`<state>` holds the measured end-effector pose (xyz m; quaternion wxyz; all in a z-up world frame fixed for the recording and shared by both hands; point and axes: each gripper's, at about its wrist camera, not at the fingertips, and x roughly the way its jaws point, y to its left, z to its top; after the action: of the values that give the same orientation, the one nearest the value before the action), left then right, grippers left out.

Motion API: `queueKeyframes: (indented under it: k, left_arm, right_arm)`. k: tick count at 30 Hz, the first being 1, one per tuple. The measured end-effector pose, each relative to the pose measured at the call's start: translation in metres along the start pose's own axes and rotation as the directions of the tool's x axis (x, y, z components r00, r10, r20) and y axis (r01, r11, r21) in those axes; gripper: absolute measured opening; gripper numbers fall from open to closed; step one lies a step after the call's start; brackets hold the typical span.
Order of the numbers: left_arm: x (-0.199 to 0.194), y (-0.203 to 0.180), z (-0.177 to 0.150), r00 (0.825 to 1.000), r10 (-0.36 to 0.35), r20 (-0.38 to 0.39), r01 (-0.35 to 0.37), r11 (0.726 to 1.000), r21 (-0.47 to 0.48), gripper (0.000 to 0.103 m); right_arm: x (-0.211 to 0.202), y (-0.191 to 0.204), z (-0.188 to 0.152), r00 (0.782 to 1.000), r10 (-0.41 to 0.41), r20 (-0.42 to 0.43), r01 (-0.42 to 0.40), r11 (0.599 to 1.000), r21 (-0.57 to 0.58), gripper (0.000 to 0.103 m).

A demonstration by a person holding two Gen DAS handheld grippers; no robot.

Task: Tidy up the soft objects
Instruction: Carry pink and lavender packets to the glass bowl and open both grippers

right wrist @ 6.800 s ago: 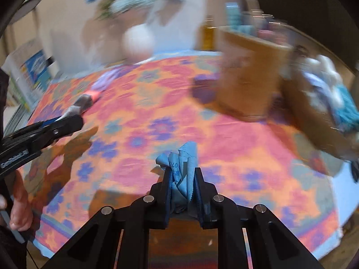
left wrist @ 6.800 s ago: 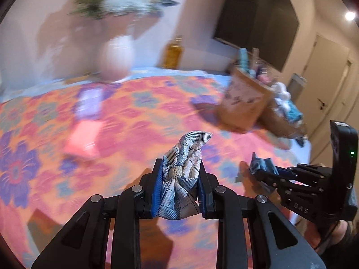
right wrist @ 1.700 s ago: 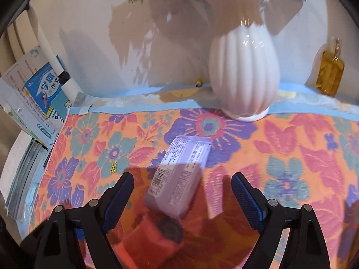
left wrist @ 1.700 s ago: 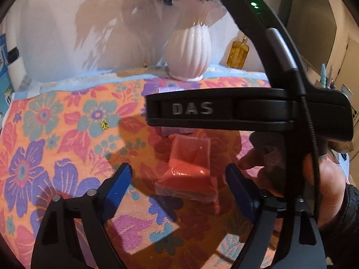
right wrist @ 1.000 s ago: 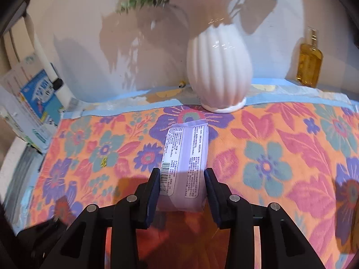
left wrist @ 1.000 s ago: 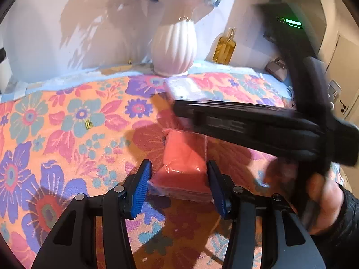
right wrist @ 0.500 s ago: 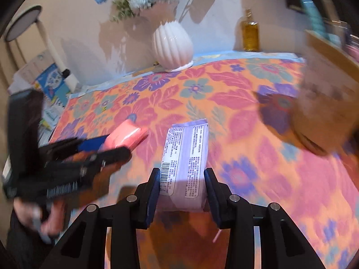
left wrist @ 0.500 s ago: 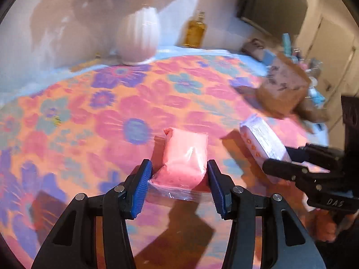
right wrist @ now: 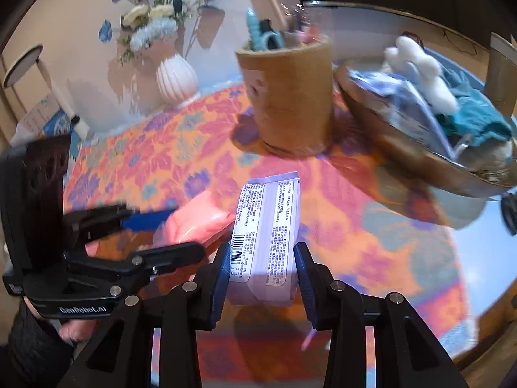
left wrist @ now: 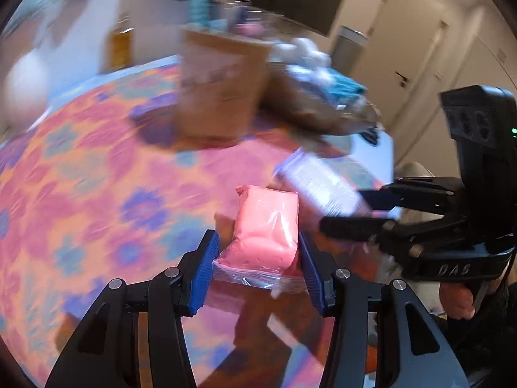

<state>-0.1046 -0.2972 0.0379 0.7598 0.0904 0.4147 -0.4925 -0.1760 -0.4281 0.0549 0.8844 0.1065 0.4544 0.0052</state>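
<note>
1. Pink and soft in clear plastic wrap, the pink packet (left wrist: 266, 229) sits clamped between the blue pads of the left gripper (left wrist: 258, 266), its jaws partly closed and pressing on both sides, above the floral tablecloth (left wrist: 97, 194).
2. The right gripper (right wrist: 262, 278) grips the lilac packet (right wrist: 266, 236) the same way, jaws partly closed on its sides, printed text and barcode facing the camera, held above the cloth.
3. Both packets are held close side by side; whether they touch I cannot tell.
4. Ahead on the cloth stands a tall brown holder (right wrist: 290, 97) with scissors and pens sticking out of its top.
5. Just right of the holder sits a low brown basket (right wrist: 420, 155) already holding a white plush toy (right wrist: 423, 74), a teal cloth (right wrist: 475, 119) and a plaid cloth (right wrist: 404, 97).
6. A white ribbed vase (right wrist: 176, 79) with blue and white flowers stands at the far edge near the wall, well apart from both packets.
7. The right wrist view shows the left tool from the side, with a hand and dark sleeve (right wrist: 29, 352) behind it.
8. The left wrist view is blurred; it shows the right tool at the right edge, the lilac packet slanting out of it, and pale doors (left wrist: 404, 58) beyond the table.
</note>
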Motion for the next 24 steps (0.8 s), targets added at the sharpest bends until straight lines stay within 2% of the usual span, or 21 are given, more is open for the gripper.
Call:
queueKeyframes:
  k: [1, 4, 9, 12, 15, 19, 22, 24]
  left_arm:
    - [0.003, -0.008, 0.004, 1.0, -0.006, -0.001, 0.006, 1.0, 0.011, 0.047]
    - [0.01, -0.03, 0.023, 0.999, -0.054, 0.002, 0.053, 0.998, 0.041, 0.047]
    - [0.016, -0.069, 0.063, 0.992, -0.116, 0.046, 0.11, 0.988, 0.109, 0.047]
    - [0.02, -0.088, 0.086, 0.988, -0.13, 0.081, 0.119, 0.984, 0.134, 0.047]
    - [0.026, -0.101, 0.113, 0.988, -0.108, 0.112, 0.091, 0.985, 0.148, 0.047]
    - [0.045, -0.106, 0.135, 0.991, -0.057, 0.12, 0.037, 0.986, 0.16, 0.047]
    - [0.064, -0.104, 0.145, 0.993, -0.032, 0.112, 0.015, 0.989, 0.15, 0.047]
    - [0.074, -0.1, 0.151, 0.993, -0.003, 0.122, -0.015, 0.989, 0.15, 0.047]
  right_arm:
    - [-0.004, -0.009, -0.001, 1.0, 0.013, -0.024, -0.013, 1.0, 0.0, 0.038]
    - [-0.026, -0.044, -0.004, 0.999, 0.04, -0.024, -0.039, 0.999, 0.036, 0.038]
    - [-0.078, -0.086, -0.003, 0.998, 0.012, 0.069, -0.018, 0.997, 0.077, 0.038]
    - [-0.106, -0.103, 0.002, 0.99, 0.004, 0.144, -0.019, 0.995, 0.102, 0.038]
    - [-0.119, -0.117, 0.014, 0.98, -0.055, 0.193, 0.034, 0.993, 0.112, 0.039]
    - [-0.11, -0.142, 0.041, 0.971, -0.11, 0.214, 0.074, 0.983, 0.17, 0.039]
    - [-0.1, -0.163, 0.063, 0.963, -0.126, 0.239, 0.07, 0.971, 0.23, 0.039]
    - [-0.088, -0.181, 0.077, 0.968, -0.105, 0.226, 0.035, 0.955, 0.293, 0.039]
